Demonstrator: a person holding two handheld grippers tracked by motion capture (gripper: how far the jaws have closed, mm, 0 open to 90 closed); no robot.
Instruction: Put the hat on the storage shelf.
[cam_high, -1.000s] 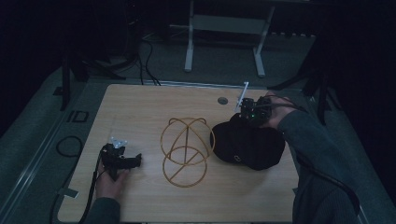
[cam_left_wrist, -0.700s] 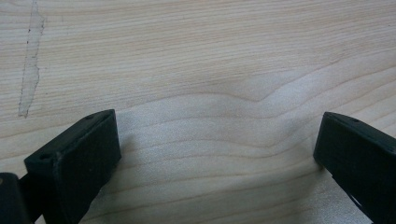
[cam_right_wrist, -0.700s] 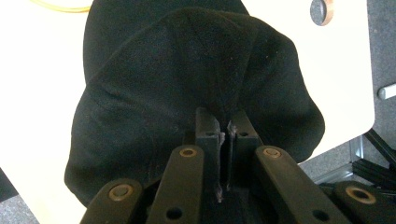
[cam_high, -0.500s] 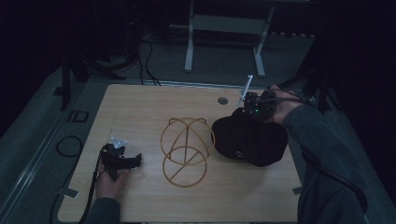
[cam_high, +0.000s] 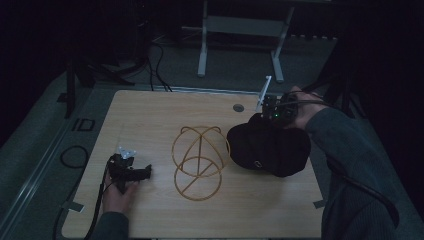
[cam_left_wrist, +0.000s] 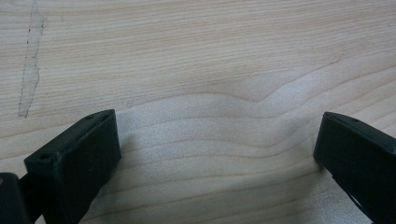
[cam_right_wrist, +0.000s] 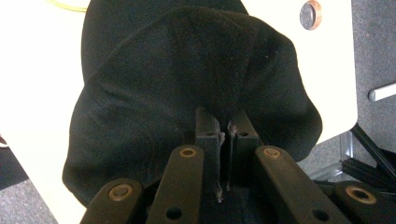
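The floppy black fabric cap (cam_high: 267, 149) sits right of centre in the high view, over the right part of the pale wooden table (cam_high: 160, 120). Its long axis runs roughly left to right across the frame, the bulk sagging toward lower right. A small pale mark shows on the side facing the bottom edge. I cannot tell where the brim points.

My right gripper (cam_right_wrist: 223, 135) has the cap pinched at its upper right edge. In the right gripper view the jaws stand nearly together with a fold of black cloth clamped between them, the rest of the cap bulging up and away into the upper frame.

Just left of the cap, about centre frame, stands a thin yellow wire frame of crossed hoops (cam_high: 199, 155), its rim close to the cap.

My left gripper (cam_high: 142, 172) rests at lower left of the high view, well apart from both. In the left gripper view its jaws are spread wide over bare wood grain, nothing between them.
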